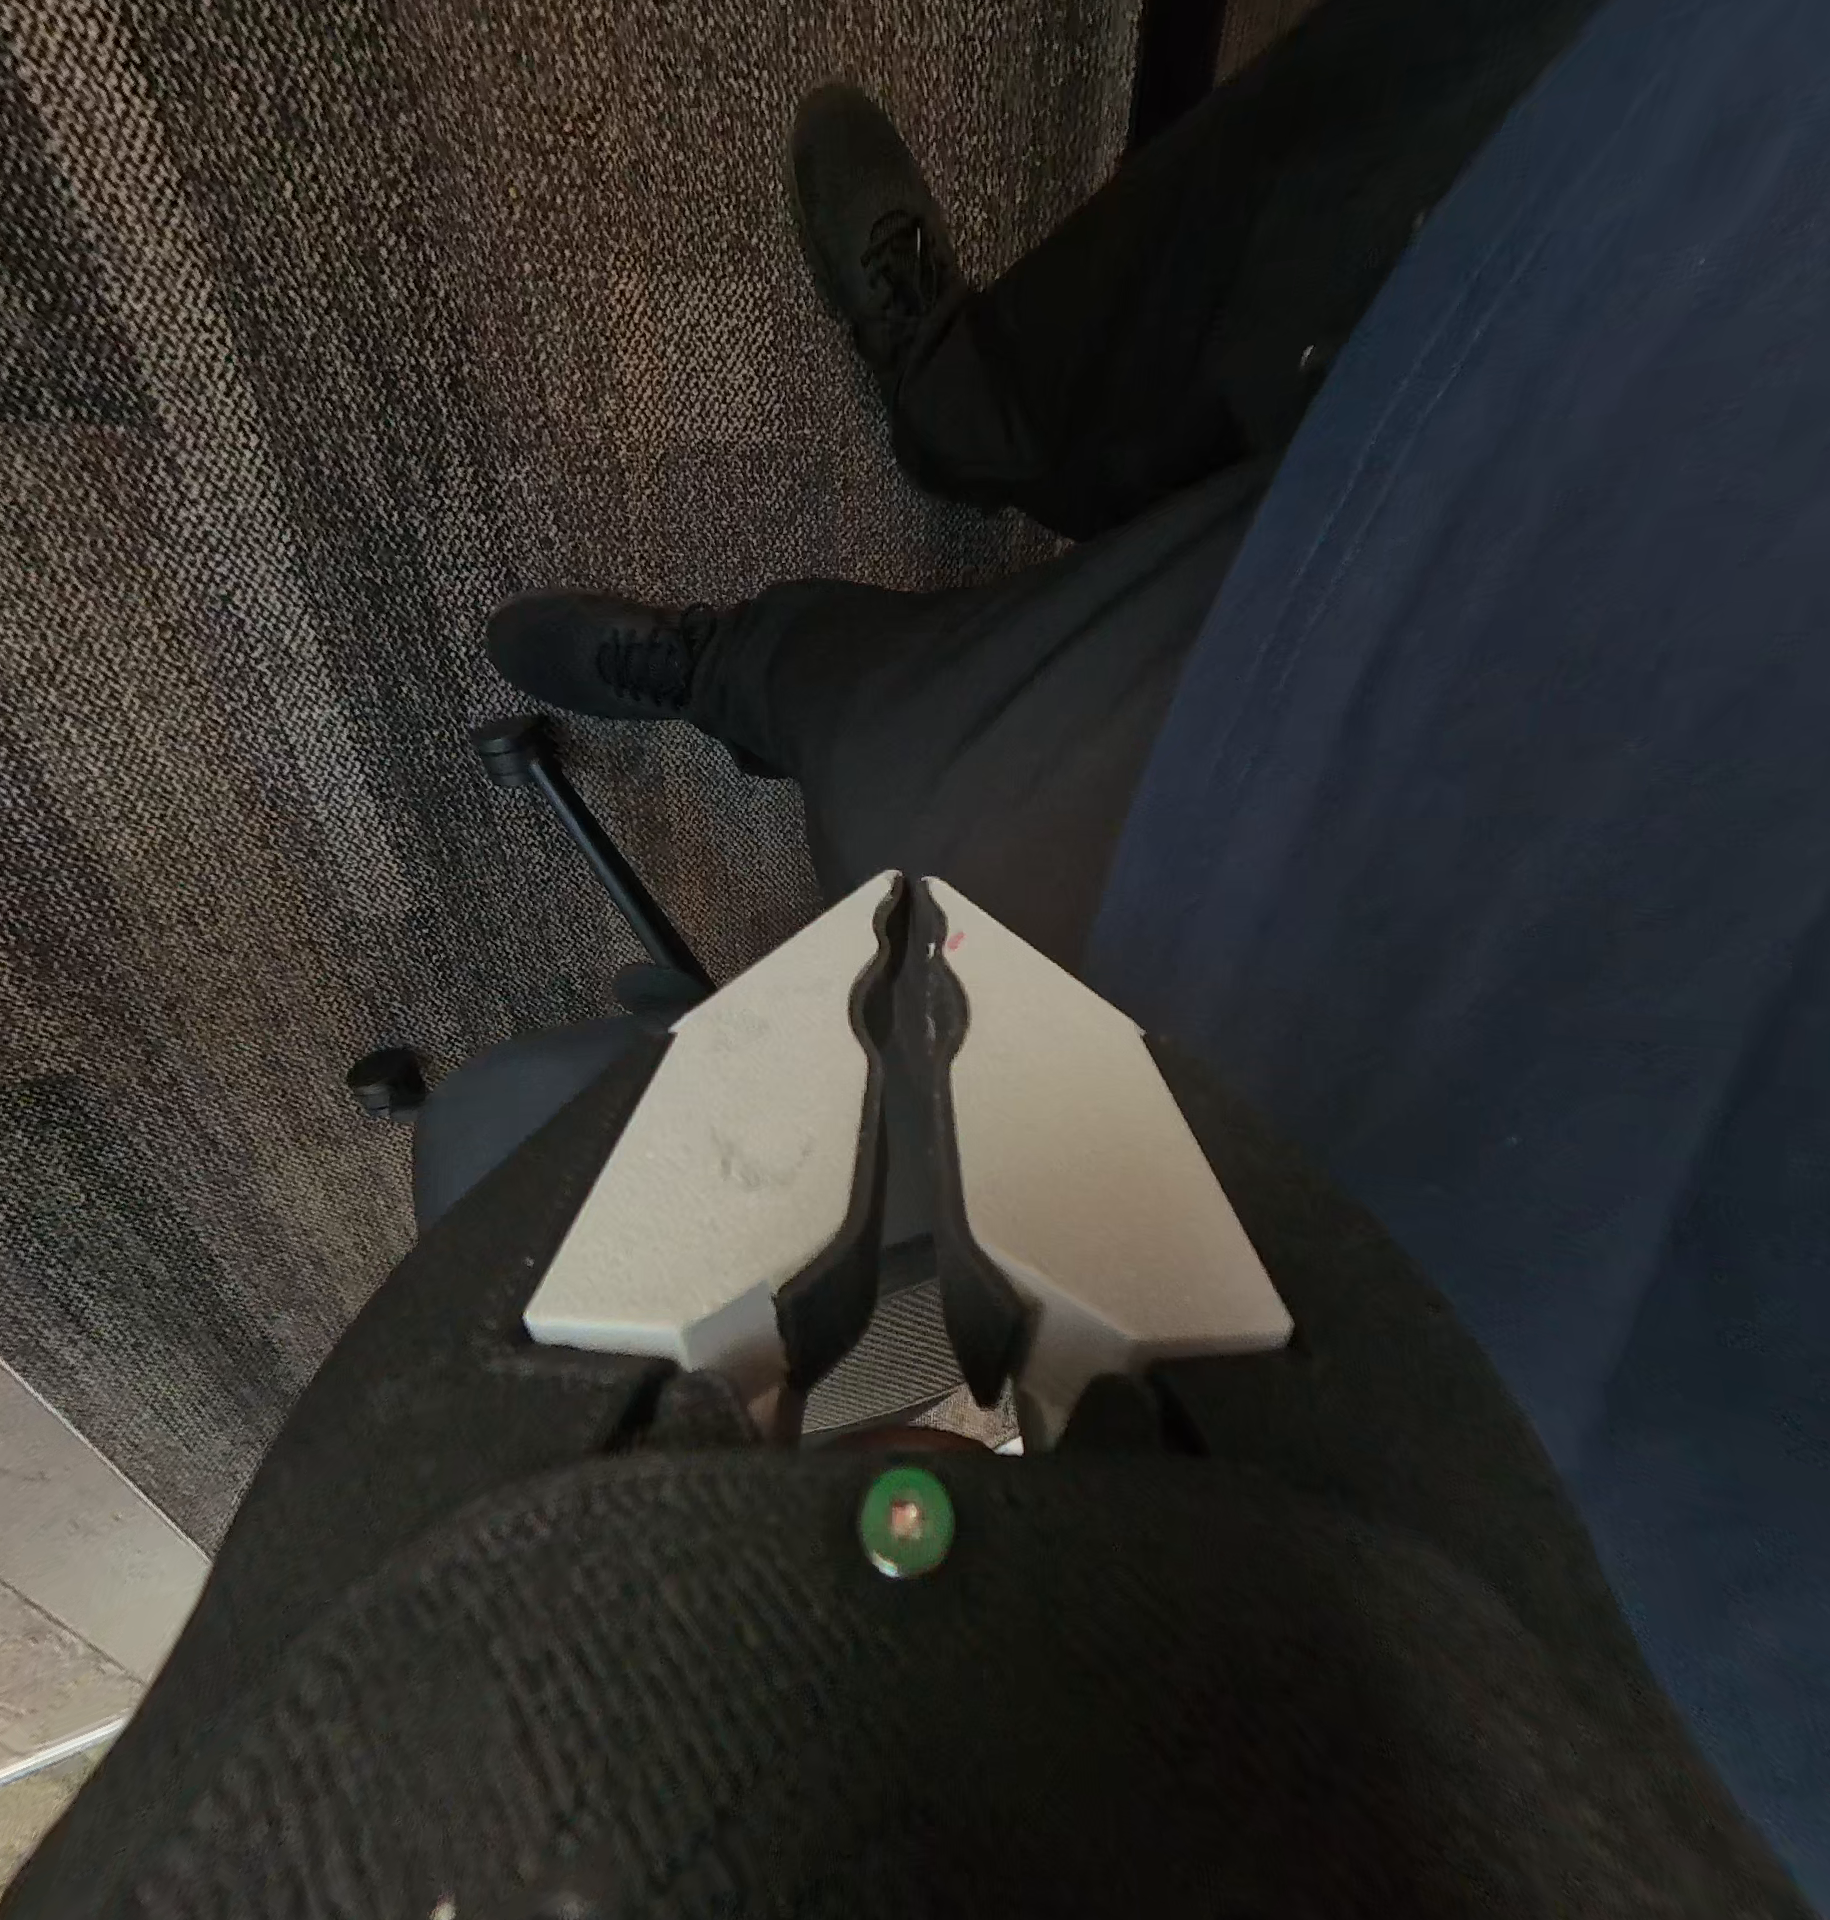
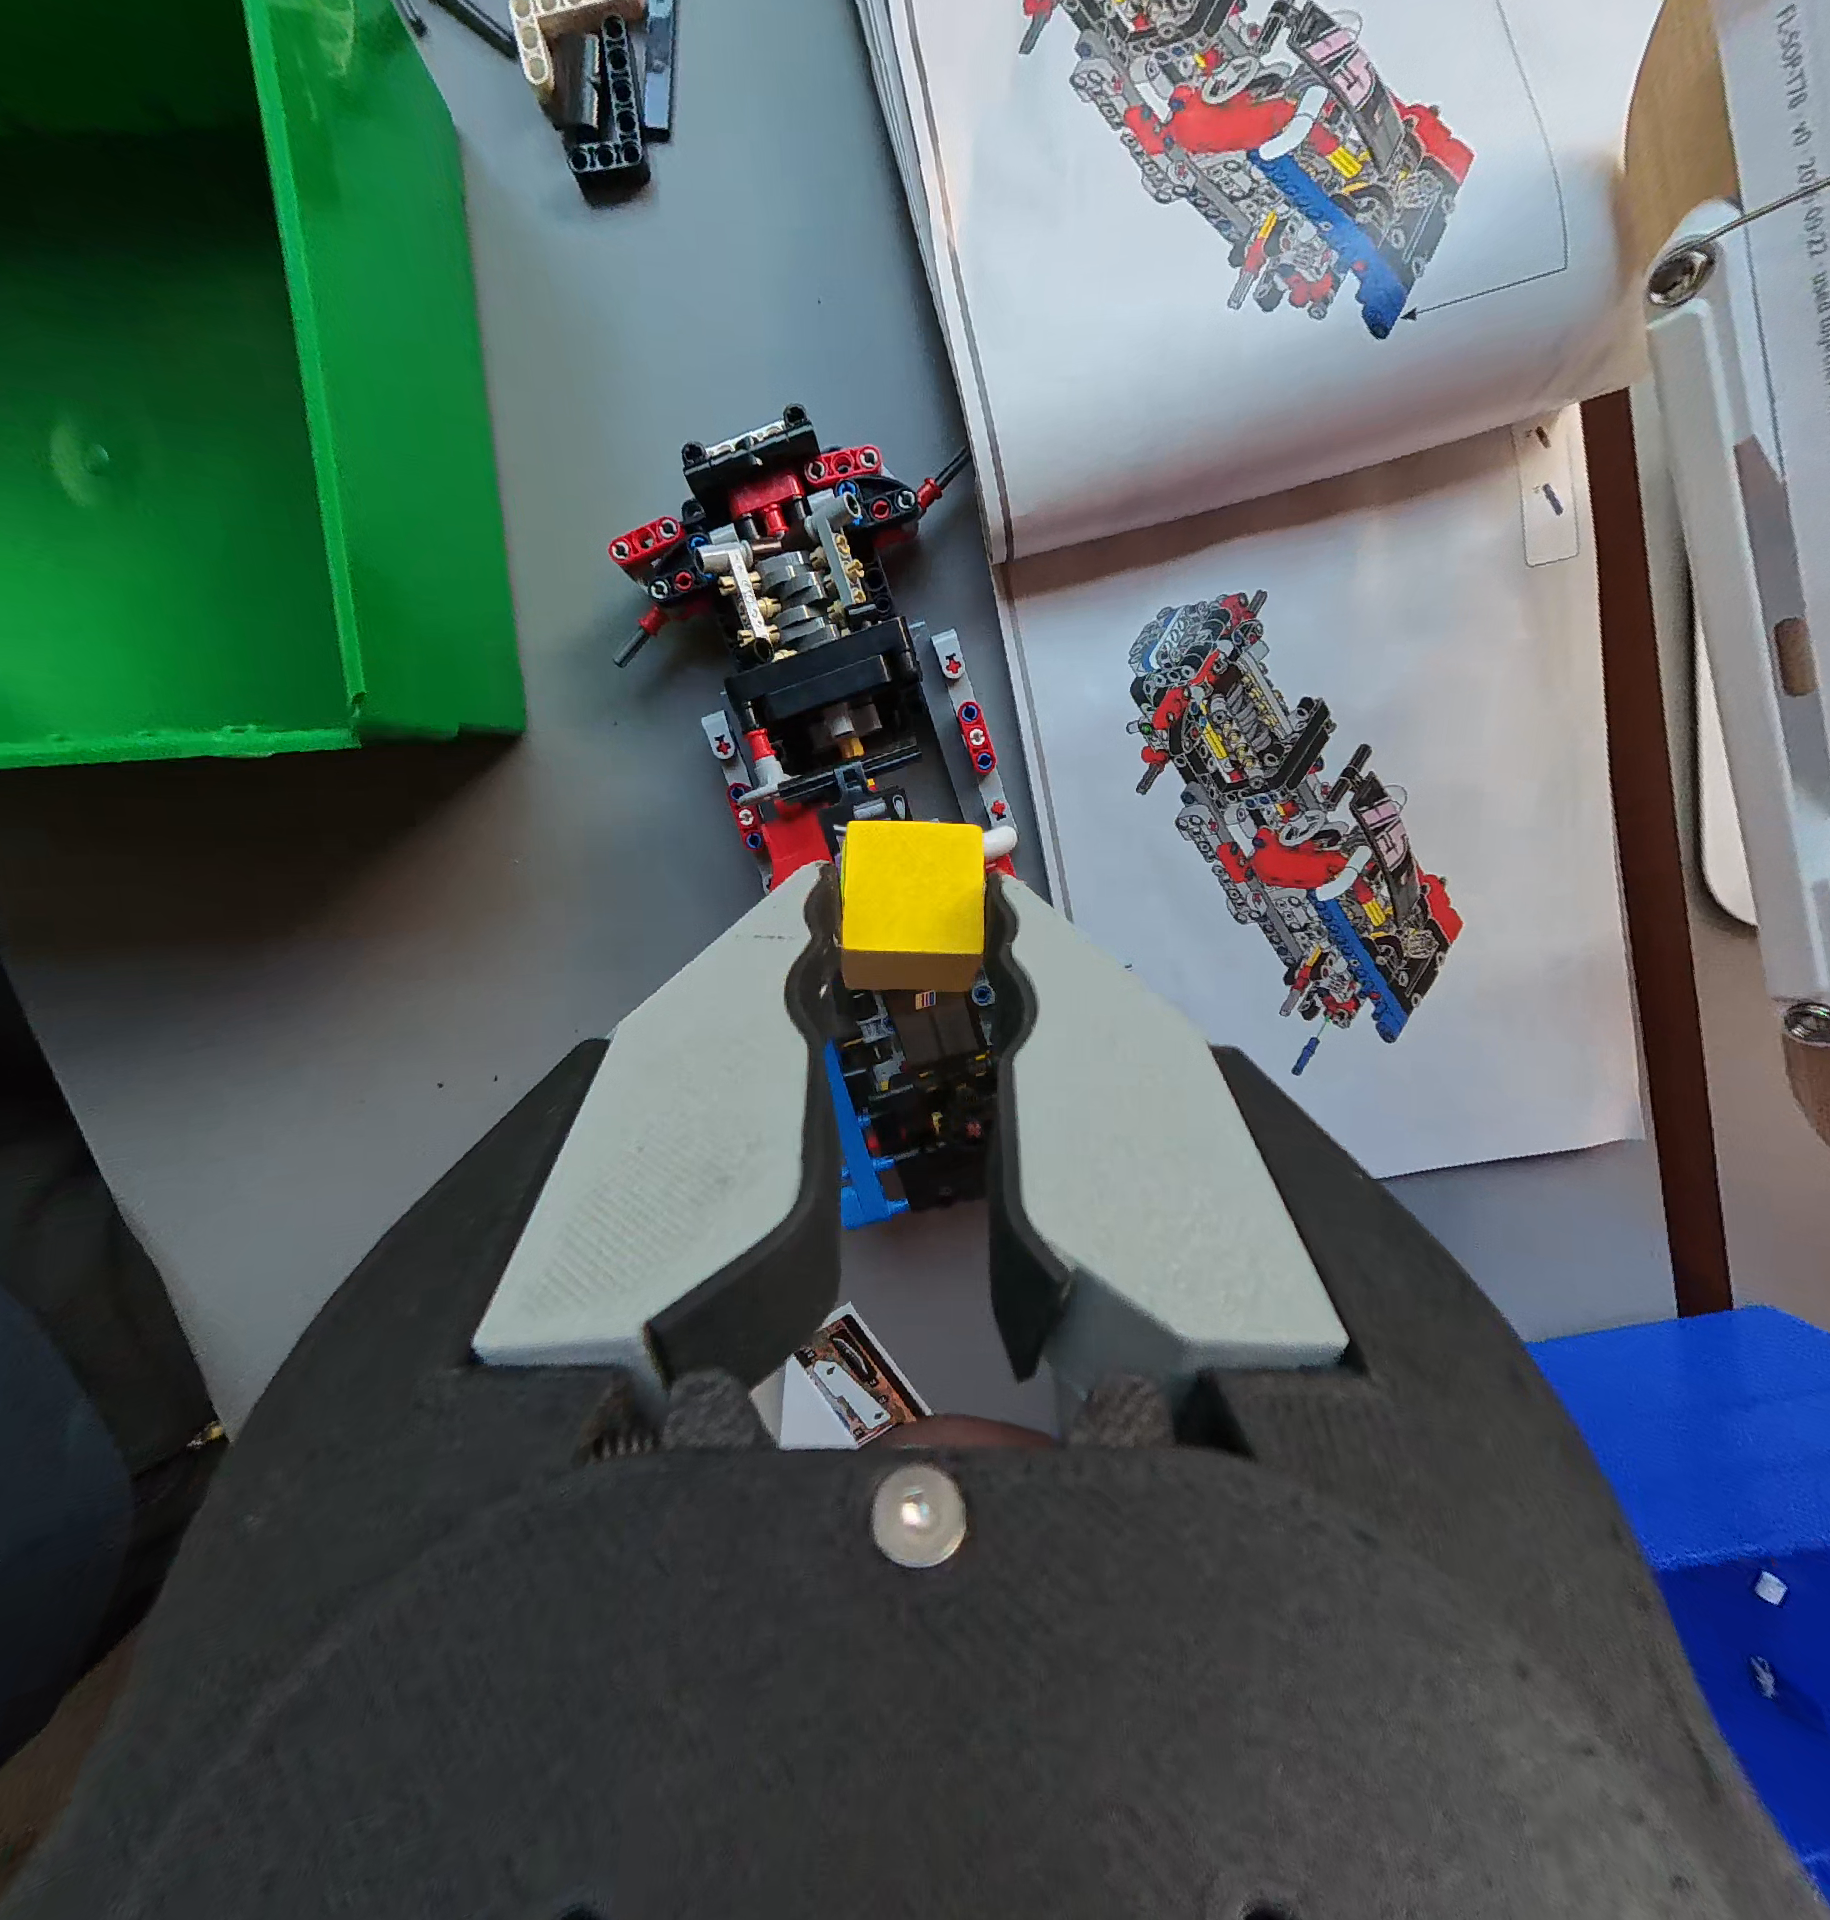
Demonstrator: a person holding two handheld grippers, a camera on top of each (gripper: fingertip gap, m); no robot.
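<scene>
Pinched between both dark pads of the right claw [image 2: 909,909], a small yellow wooden cube [image 2: 909,902] hangs above a partly built red, black and grey brick car chassis [image 2: 797,613] on the grey counter [image 2: 599,343]. An open white instruction booklet [image 2: 1306,831] lies just right of the chassis, a green plastic bin [image 2: 163,416] to its left. Keeping the squeeze even should stop the cube twisting. Off the counter, the left claw [image 1: 909,883] is closed on nothing, over speckled carpet [image 1: 267,416] beside 2 black shoes [image 1: 599,649].
</scene>
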